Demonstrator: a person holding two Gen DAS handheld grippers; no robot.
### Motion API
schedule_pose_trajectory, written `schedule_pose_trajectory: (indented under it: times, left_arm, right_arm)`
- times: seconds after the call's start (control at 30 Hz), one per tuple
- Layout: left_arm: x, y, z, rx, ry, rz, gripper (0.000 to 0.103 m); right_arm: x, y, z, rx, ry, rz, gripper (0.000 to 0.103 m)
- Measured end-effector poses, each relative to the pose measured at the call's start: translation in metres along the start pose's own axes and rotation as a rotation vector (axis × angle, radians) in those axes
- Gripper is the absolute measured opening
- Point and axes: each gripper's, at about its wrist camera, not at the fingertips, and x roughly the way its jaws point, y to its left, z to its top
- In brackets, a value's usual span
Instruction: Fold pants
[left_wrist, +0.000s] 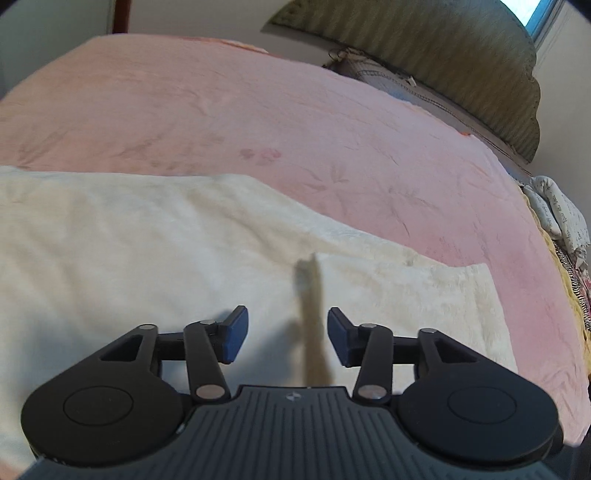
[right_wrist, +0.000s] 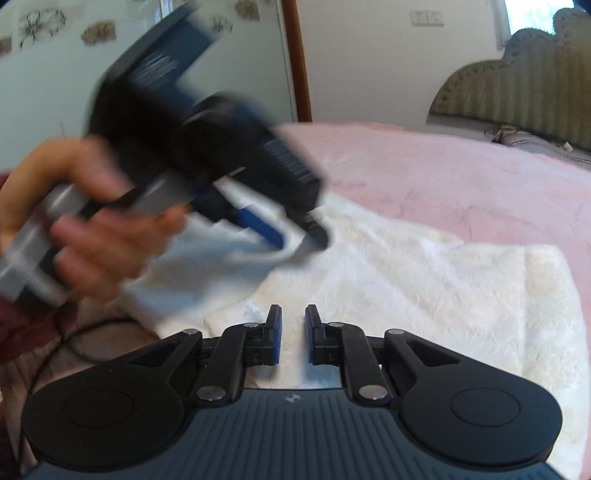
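The cream-white fluffy pants (left_wrist: 155, 251) lie spread flat on the pink bed; they also show in the right wrist view (right_wrist: 443, 295). My left gripper (left_wrist: 288, 336) is open just above the pants, with a blurred brownish strip (left_wrist: 312, 317) between its fingers. In the right wrist view the left gripper (right_wrist: 295, 236) is motion-blurred, held by a hand (right_wrist: 99, 236), with a raised fold of the pants at its tips. My right gripper (right_wrist: 293, 332) hovers over the pants' near edge, its pads a narrow gap apart with nothing between them.
The pink bedspread (left_wrist: 295, 122) stretches beyond the pants. A padded olive headboard (left_wrist: 461, 66) stands at the far right, with a pillow (left_wrist: 384, 79) below it. Patterned cloths (left_wrist: 561, 221) lie at the bed's right edge. A wall and wooden door frame (right_wrist: 299, 62) stand behind.
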Motion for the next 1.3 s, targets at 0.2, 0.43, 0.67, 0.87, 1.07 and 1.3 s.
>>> schedule_pose_trajectory:
  times: [0.2, 0.43, 0.67, 0.87, 1.07, 1.3]
  left_arm:
    - [-0.050, 0.040, -0.032, 0.045, -0.091, 0.149, 0.062]
    - [-0.060, 0.072, -0.056, 0.109, -0.115, 0.321, 0.068]
    - [-0.091, 0.098, -0.064, 0.025, -0.240, 0.327, 0.073]
    - [-0.105, 0.128, -0.071, -0.043, -0.234, 0.328, 0.073]
    - [-0.145, 0.185, -0.068, -0.277, -0.319, 0.391, 0.073]
    - [-0.156, 0.234, -0.071, -0.514, -0.290, 0.246, 0.073]
  right_arm:
    - [0.012, 0.007, -0.005, -0.018, 0.037, -0.023, 0.013]
    - [0.014, 0.017, -0.001, -0.044, 0.041, -0.034, 0.013]
    - [0.013, 0.024, 0.008, -0.038, 0.014, -0.046, 0.013]
    - [0.025, 0.040, 0.012, -0.067, 0.038, -0.060, 0.013]
    - [0.039, 0.105, 0.032, -0.316, 0.011, 0.056, 0.014]
    - [0.075, 0.198, 0.037, -0.606, 0.039, 0.233, 0.020]
